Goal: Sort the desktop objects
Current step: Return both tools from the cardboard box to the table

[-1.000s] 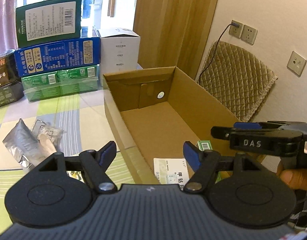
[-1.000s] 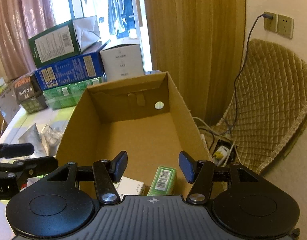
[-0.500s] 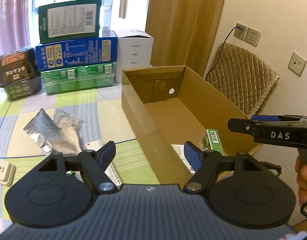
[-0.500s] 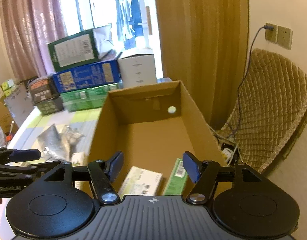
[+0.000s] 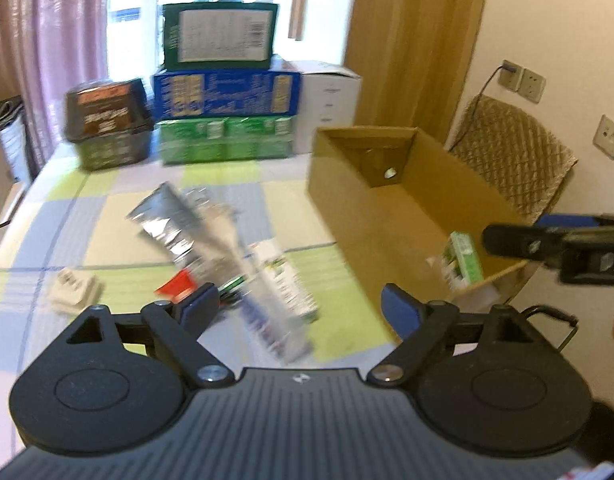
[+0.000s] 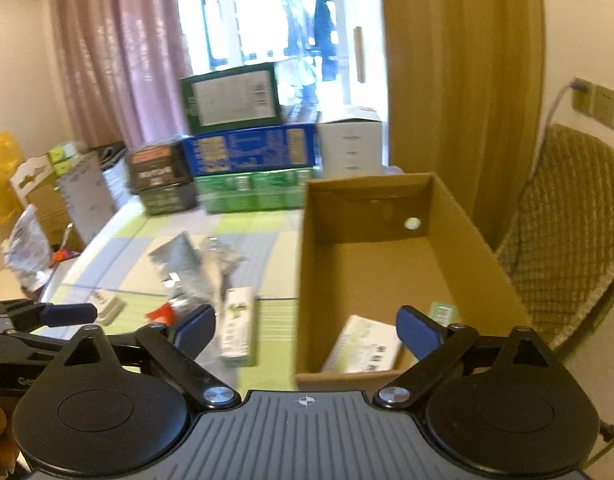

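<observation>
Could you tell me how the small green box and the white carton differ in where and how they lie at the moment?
The small green box is inside the cardboard box, near its right wall; the white carton lies outside on the table. The green box looks smaller, the white carton longer. Neither is gripped by the left gripper or right gripper.

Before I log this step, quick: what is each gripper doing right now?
Left gripper: open, holding nothing.
Right gripper: open, holding nothing.
</observation>
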`<state>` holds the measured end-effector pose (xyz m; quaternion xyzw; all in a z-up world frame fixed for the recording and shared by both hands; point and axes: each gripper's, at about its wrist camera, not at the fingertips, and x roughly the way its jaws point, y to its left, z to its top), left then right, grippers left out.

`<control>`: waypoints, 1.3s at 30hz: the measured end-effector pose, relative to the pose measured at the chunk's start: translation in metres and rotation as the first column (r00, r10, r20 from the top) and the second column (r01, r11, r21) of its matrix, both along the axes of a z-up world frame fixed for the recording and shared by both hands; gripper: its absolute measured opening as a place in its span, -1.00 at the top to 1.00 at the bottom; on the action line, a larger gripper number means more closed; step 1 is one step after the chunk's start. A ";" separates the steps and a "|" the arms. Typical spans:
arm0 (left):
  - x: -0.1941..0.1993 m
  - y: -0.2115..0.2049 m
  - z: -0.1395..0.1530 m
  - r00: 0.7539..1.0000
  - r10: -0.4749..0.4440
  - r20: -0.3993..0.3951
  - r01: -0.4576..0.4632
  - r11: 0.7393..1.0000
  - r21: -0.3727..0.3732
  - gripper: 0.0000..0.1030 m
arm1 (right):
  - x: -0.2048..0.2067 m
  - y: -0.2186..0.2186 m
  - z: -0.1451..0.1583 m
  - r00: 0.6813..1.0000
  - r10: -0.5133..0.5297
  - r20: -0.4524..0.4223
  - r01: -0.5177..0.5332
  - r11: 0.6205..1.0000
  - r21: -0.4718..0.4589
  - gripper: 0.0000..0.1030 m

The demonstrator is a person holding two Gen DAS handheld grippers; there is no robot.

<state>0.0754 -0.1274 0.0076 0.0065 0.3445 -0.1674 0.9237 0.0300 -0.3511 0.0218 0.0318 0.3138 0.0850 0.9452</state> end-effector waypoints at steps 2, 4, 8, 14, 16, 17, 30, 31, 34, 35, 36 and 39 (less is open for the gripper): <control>-0.008 0.018 -0.004 1.000 0.027 -0.004 -0.027 1.000 0.013 -0.74 | -0.005 0.012 -0.001 1.000 0.027 0.001 -0.027 1.000 0.007 -0.93; -0.015 0.035 -0.006 0.999 0.053 -0.007 -0.053 0.998 0.026 -0.81 | -0.008 0.023 -0.003 0.999 0.049 0.003 -0.049 0.999 0.014 -0.96; -0.030 0.066 -0.012 0.996 0.094 0.000 -0.094 0.994 0.062 -0.97 | -0.014 0.044 -0.011 0.996 0.084 -0.004 -0.083 0.996 0.016 -0.96; -0.039 0.098 -0.022 0.991 0.135 -0.012 -0.134 0.988 0.075 -0.97 | -0.017 0.073 -0.030 0.990 0.139 -0.036 -0.139 0.990 0.000 -0.96; -0.038 0.105 -0.025 0.990 0.139 -0.016 -0.137 0.987 0.080 -0.97 | -0.019 0.082 -0.037 0.986 0.162 -0.042 -0.163 0.986 -0.015 -0.96; -0.036 0.107 -0.026 0.990 0.140 -0.018 -0.138 0.987 0.081 -0.97 | -0.018 0.087 -0.040 0.984 0.175 -0.044 -0.177 0.984 -0.025 -0.96; 0.017 0.122 -0.065 0.990 0.121 -0.075 -0.114 0.989 0.090 -0.97 | 0.020 0.118 -0.094 0.971 0.218 -0.099 -0.228 0.967 -0.109 -0.86; 0.023 0.122 -0.069 0.990 0.116 -0.080 -0.109 0.990 0.092 -0.97 | 0.024 0.119 -0.099 0.970 0.220 -0.103 -0.231 0.966 -0.118 -0.78; 0.038 0.120 -0.082 0.990 0.107 -0.095 -0.097 0.990 0.102 -0.97 | 0.041 0.121 -0.115 0.967 0.223 -0.121 -0.239 0.961 -0.137 -0.63; 0.044 0.119 -0.087 0.990 0.102 -0.099 -0.091 0.990 0.103 -0.97 | 0.046 0.122 -0.120 0.967 0.223 -0.124 -0.240 0.960 -0.144 -0.60; 0.047 0.118 -0.090 0.990 0.098 -0.103 -0.087 0.991 0.105 -0.97 | 0.051 0.122 -0.126 0.966 0.223 -0.128 -0.241 0.959 -0.150 -0.54; 0.060 0.116 -0.102 0.990 0.091 -0.112 -0.079 0.991 0.105 -0.97 | 0.065 0.121 -0.139 0.960 0.237 -0.149 -0.257 0.958 -0.128 -0.41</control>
